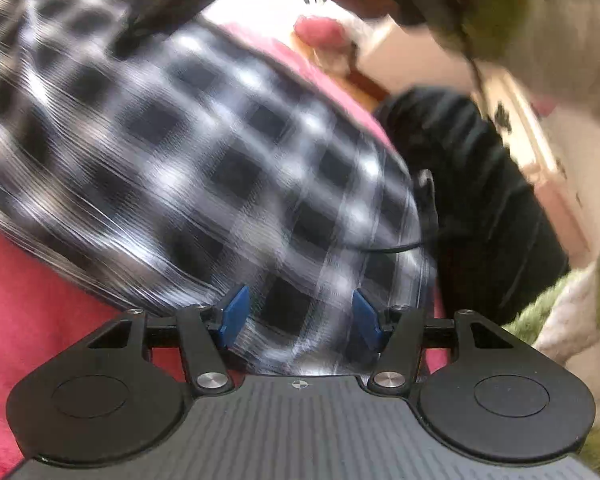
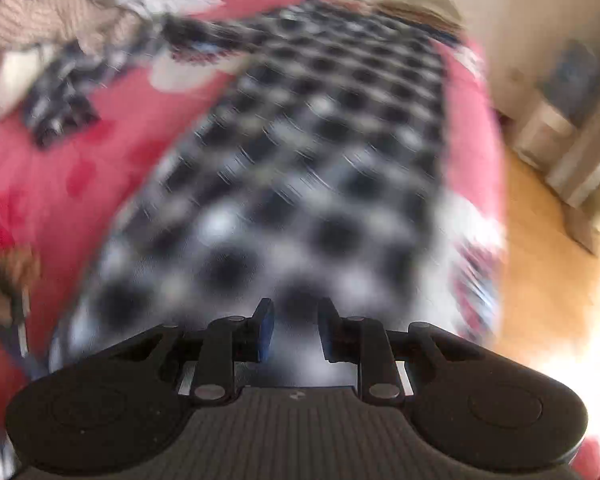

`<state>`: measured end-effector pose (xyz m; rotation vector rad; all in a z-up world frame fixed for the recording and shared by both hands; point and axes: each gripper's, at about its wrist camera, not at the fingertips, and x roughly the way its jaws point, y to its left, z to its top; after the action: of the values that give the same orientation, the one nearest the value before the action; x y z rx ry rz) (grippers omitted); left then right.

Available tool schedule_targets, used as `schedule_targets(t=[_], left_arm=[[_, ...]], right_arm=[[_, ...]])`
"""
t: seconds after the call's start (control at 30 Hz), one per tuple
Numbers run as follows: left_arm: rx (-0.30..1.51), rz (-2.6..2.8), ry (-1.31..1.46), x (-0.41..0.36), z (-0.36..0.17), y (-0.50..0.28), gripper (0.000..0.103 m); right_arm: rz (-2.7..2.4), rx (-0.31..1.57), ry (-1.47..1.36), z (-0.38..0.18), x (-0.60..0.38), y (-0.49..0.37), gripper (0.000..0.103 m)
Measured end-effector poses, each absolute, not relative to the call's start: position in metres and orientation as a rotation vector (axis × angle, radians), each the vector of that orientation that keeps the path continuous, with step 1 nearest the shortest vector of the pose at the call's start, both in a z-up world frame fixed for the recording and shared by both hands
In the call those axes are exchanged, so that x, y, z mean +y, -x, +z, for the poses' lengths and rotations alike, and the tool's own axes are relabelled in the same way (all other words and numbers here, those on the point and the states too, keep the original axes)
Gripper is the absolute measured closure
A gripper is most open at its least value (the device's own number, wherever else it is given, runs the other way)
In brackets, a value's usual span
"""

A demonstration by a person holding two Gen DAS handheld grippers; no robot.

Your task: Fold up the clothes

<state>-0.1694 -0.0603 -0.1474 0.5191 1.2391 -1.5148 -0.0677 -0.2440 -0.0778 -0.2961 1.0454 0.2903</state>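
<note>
A black-and-white checked shirt lies spread on a bed with a pink floral bedcover; a heap of other clothes sits at the shirt's far left, and wooden floor runs along its right. The left gripper is over the shirt, jaws apart, nothing pinched; the right gripper has jaws narrowly apart, the blurred cloth hiding whether they hold it; both views are smeared.
</note>
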Motion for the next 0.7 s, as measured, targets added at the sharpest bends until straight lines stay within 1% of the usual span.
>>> schedule_targets(t=[0.07, 0.13, 0.2, 0.27, 0.33, 0.5, 0.57, 0.63, 0.7], left_arm=[[1.209, -1.536, -0.556, -0.058, -0.147, 0.178, 0.046], [1.205, -1.550, -0.561, -0.055, -0.146, 0.181, 0.046], [1.220, -1.559, -0.553, -0.054, -0.147, 0.182, 0.046], [1.241, -1.572, -0.540, -0.057, -0.151, 0.182, 0.043], [1.258, -1.589, -0.529, -0.064, -0.155, 0.184, 0.038], [1.225, -1.612, -0.587, -0.063, -0.151, 0.197, 0.037], [1.212, -1.616, -0.609, -0.061, -0.151, 0.200, 0.037], [1.206, -1.618, -0.618, -0.062, -0.152, 0.201, 0.037], [1.211, -1.620, -0.609, -0.062, -0.154, 0.198, 0.037]], right_arm=[[0.321, 1.138, 0.425, -0.100, -0.238, 0.053, 0.078], [0.339, 1.205, 0.553, -0.109, -0.250, 0.072, 0.077], [0.284, 1.325, 0.558, -0.105, -0.272, 0.082, 0.077], [0.217, 1.429, 0.574, -0.099, -0.290, 0.087, 0.078], [0.203, 1.351, 0.589, -0.086, -0.284, 0.072, 0.078], [0.255, 1.030, 0.514, -0.070, -0.238, 0.010, 0.078], [0.310, 0.934, 0.442, -0.067, -0.224, -0.017, 0.078], [0.380, 0.912, 0.361, -0.072, -0.211, -0.040, 0.078], [0.430, 0.966, 0.399, -0.085, -0.199, -0.047, 0.078]])
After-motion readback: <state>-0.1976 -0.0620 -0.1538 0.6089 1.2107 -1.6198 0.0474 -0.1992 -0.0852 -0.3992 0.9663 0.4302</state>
